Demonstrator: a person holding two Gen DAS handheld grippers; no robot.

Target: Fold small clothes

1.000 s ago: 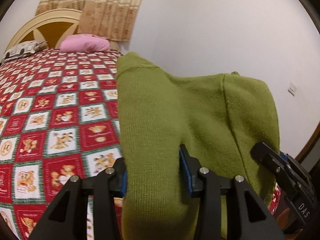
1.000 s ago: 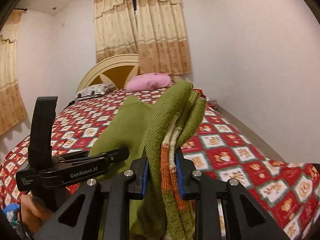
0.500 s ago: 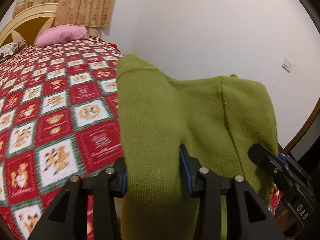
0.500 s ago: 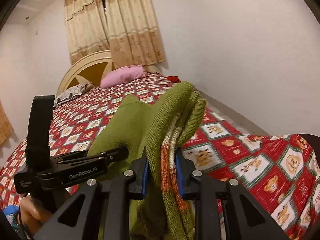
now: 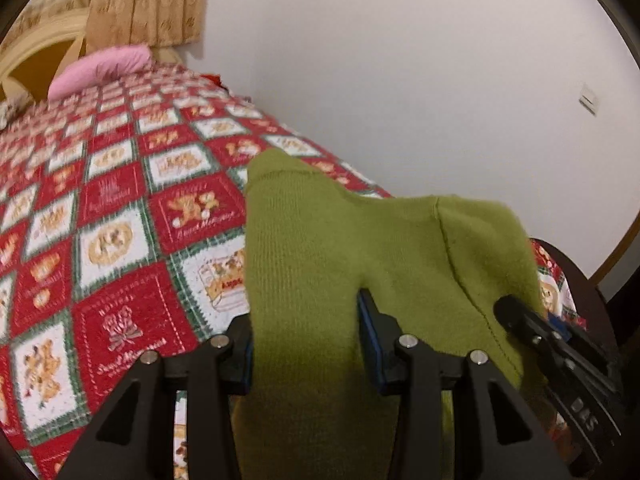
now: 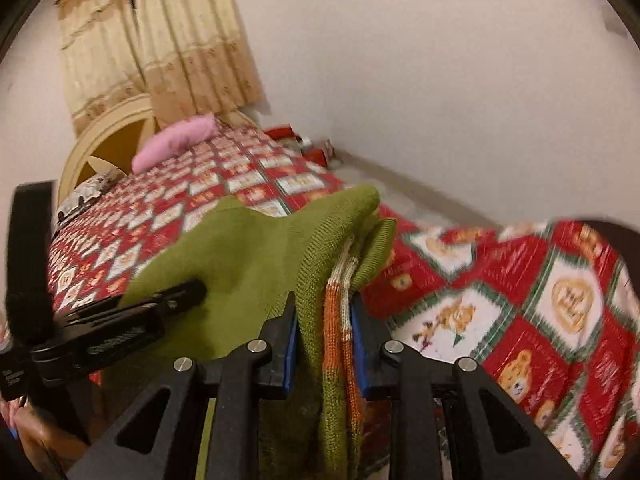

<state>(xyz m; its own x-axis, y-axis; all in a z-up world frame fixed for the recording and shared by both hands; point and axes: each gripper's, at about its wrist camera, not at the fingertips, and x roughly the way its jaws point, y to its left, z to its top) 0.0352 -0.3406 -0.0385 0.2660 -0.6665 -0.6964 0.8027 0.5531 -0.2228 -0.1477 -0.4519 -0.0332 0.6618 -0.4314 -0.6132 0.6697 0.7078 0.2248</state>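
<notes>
Left gripper (image 5: 306, 344) clamps a bunched fold of the green knit sweater (image 5: 360, 248); both blue pads press into the cloth, and the fabric spills down between the black fingers toward the lower frame edge. Right gripper (image 6: 324, 344) is clenched on another gathered edge of the same sweater (image 6: 248, 256), where an orange and cream striped band (image 6: 340, 320) shows inside the fold between the pads. The garment hangs stretched between the two tools, lifted above the bedspread (image 5: 120, 240) rather than lying flat on it; whether its hidden lower part touches the bed cannot be told. In the left wrist view the right gripper's black body enters at the lower right, against the sweater's far shoulder seam. In the right wrist view the left gripper's body (image 6: 120, 320) crosses the lower left, with a bit of the person's hand (image 6: 40, 436) beneath it. The sweater sits over the foot end of the bed, near the edge facing the wall. Bedspread: red and white squares with bear motifs, green borders. A pink pillow (image 6: 176, 144) lies at the head end against a cream, arched headboard (image 6: 104, 136); a patterned pillow (image 6: 88, 192) is beside it. Beige curtains (image 6: 160, 48) hang behind the headboard. Plain white wall (image 5: 400, 80) runs along the bed's far side, with a small wall plate (image 5: 588, 99) on it. Both views are motion-blurred.
</notes>
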